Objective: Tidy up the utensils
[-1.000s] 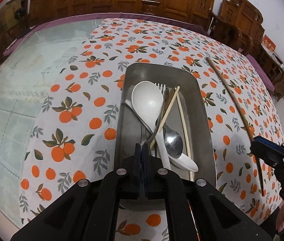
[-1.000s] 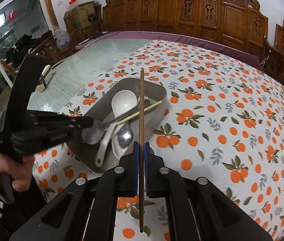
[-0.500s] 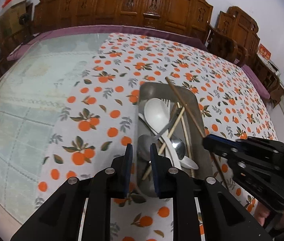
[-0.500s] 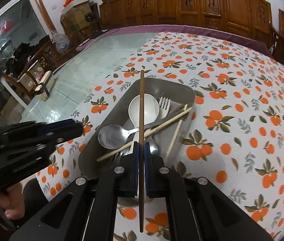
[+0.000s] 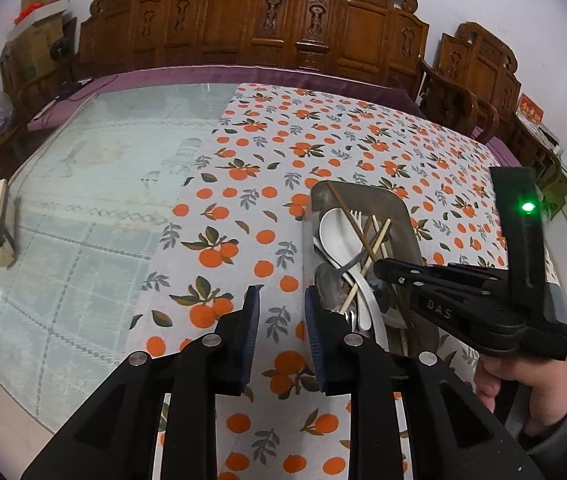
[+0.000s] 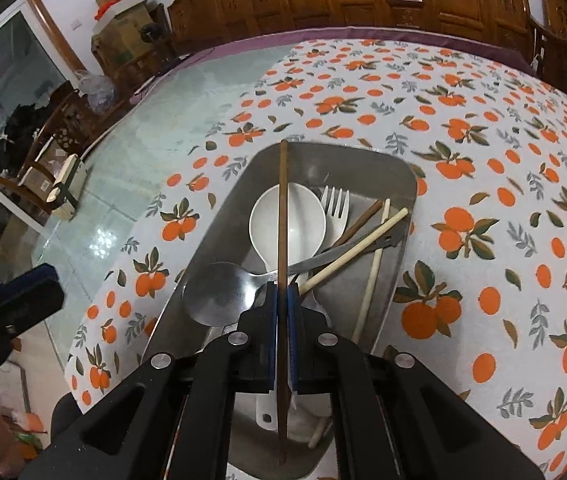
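Over tray (image 6: 403, 184), chopstick (image 6: 282, 216) between jaws

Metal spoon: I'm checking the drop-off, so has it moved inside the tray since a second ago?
Yes. The metal spoon now lies at the metal tray's near-left corner, no longer between the left gripper's jaws, which have just been opening.

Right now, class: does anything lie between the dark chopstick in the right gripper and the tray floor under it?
Yes. The dark chopstick crosses above the white ladle and metal spoon lying in the metal tray.
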